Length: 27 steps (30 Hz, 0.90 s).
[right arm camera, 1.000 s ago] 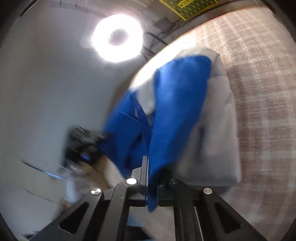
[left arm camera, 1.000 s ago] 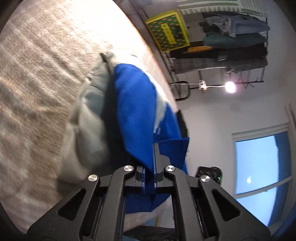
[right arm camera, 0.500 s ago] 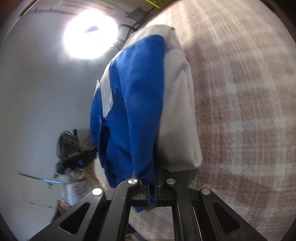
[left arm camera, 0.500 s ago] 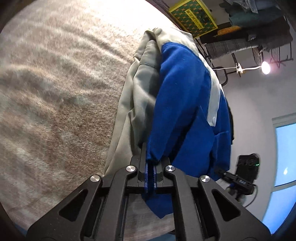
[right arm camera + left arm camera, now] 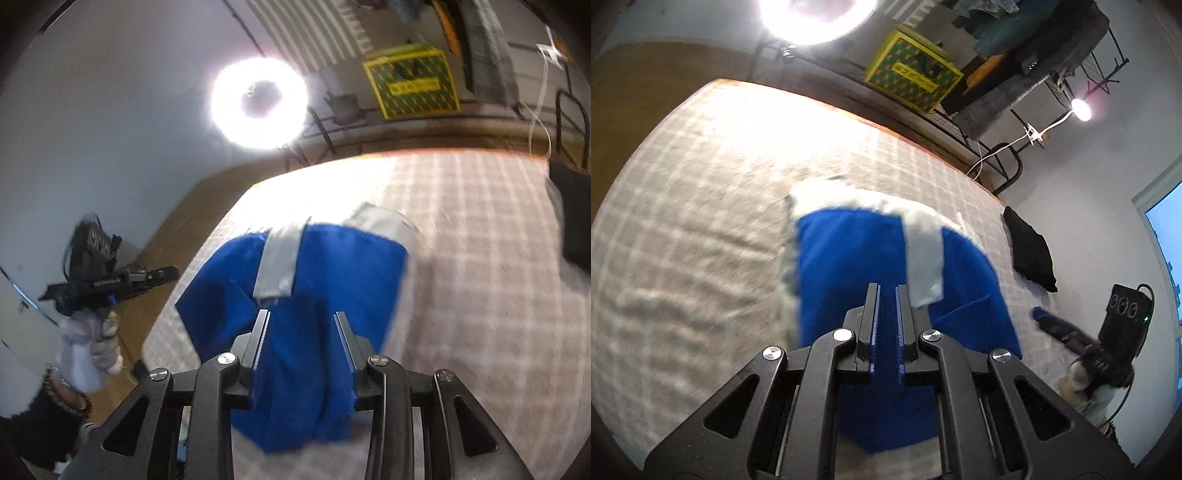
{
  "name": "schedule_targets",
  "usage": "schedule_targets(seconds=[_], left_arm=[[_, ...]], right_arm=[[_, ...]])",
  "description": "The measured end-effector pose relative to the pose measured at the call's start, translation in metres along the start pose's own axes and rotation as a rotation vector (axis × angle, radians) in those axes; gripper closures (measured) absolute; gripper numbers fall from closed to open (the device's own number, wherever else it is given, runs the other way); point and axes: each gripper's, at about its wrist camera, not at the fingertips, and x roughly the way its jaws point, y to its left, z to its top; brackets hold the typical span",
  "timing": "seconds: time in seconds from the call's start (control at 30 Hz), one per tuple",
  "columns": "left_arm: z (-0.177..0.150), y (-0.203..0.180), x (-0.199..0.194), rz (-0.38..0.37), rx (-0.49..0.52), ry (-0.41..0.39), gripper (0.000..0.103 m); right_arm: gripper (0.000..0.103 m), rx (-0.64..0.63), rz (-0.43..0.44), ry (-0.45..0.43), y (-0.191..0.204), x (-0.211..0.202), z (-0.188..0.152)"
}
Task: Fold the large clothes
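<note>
A blue and grey-white garment (image 5: 871,251) lies folded on the checked beige bed cover (image 5: 701,192). It also shows in the right wrist view (image 5: 332,266). My left gripper (image 5: 886,295) hovers over its near part, jaws a narrow gap apart and empty. My right gripper (image 5: 301,321) is open wide above the near blue edge, holding nothing. The left gripper in the person's gloved hand (image 5: 110,284) shows at the left of the right wrist view.
A black cloth (image 5: 1030,251) lies at the bed's far right corner. A ring light (image 5: 258,99), a yellow-green box (image 5: 912,74) and a clothes rack (image 5: 1034,55) stand beyond the bed. A black device (image 5: 1123,317) sits at the right.
Both grippers let go of the blue garment and pulled back. The garment dropped from hanging to lying flat on the bed.
</note>
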Motion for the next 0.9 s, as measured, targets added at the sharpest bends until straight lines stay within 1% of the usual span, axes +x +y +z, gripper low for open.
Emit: schedule_targets(seconds=[0.03, 0.07, 0.13, 0.2, 0.27, 0.3, 0.33, 0.37, 0.4, 0.43, 0.47, 0.5, 0.57, 0.63, 0.67, 0.7, 0.8, 0.9], left_arm=[[0.006, -0.009, 0.003, 0.010, 0.030, -0.013, 0.099], [0.014, -0.018, 0.008, 0.037, 0.082, -0.029, 0.099], [0.022, -0.020, 0.023, 0.058, 0.122, -0.033, 0.099], [0.021, -0.008, 0.046, 0.075, 0.103, -0.001, 0.099], [0.014, 0.015, 0.073, 0.092, 0.067, 0.061, 0.099], [0.008, 0.029, 0.085, 0.100, 0.048, 0.088, 0.100], [0.002, 0.040, 0.095, 0.087, 0.025, 0.112, 0.101], [-0.008, 0.057, 0.103, 0.023, -0.016, 0.129, 0.101], [-0.014, 0.067, 0.104, -0.030, -0.037, 0.111, 0.099], [-0.019, 0.073, 0.103, -0.064, -0.036, 0.092, 0.099], [-0.021, 0.074, 0.102, -0.079, -0.011, 0.086, 0.099], [-0.022, 0.072, 0.101, -0.076, 0.020, 0.092, 0.099], [-0.020, 0.069, 0.098, -0.067, 0.033, 0.106, 0.099], [-0.014, 0.065, 0.092, -0.048, 0.023, 0.133, 0.099], [-0.008, 0.063, 0.086, -0.040, 0.019, 0.131, 0.099], [-0.001, 0.057, 0.077, -0.046, 0.027, 0.103, 0.099], [0.010, 0.044, 0.057, -0.044, 0.076, 0.050, 0.099], [0.012, 0.039, 0.046, -0.074, 0.076, 0.033, 0.099]], right_arm=[[0.069, -0.006, -0.005, 0.005, 0.004, 0.010, 0.003], [0.070, -0.011, -0.005, 0.009, 0.006, 0.019, 0.006], [0.070, -0.026, -0.026, 0.005, 0.004, 0.031, 0.012], [0.070, -0.024, -0.044, 0.006, -0.003, 0.042, 0.013], [0.070, 0.003, -0.029, 0.033, -0.011, 0.051, 0.015], [0.074, 0.006, -0.030, 0.058, -0.016, 0.056, 0.013], [0.076, -0.006, -0.046, 0.087, -0.021, 0.063, 0.010], [0.082, -0.018, -0.060, 0.112, -0.027, 0.068, 0.007], [0.091, -0.022, -0.067, 0.136, -0.035, 0.076, 0.002], [0.096, -0.016, -0.069, 0.159, -0.046, 0.082, -0.005], [0.103, -0.007, -0.058, 0.164, -0.056, 0.086, -0.010], [0.103, 0.004, -0.024, 0.142, -0.065, 0.086, -0.014], [0.103, 0.028, 0.010, 0.143, -0.073, 0.084, -0.014], [0.103, 0.014, -0.012, 0.153, -0.068, 0.079, -0.011], [0.103, 0.000, -0.024, 0.156, -0.064, 0.077, -0.009], [0.102, -0.014, -0.029, 0.155, -0.059, 0.071, -0.006], [0.093, -0.024, -0.013, 0.127, -0.052, 0.047, -0.002], [0.091, 0.003, 0.013, 0.119, -0.052, 0.027, -0.007]])
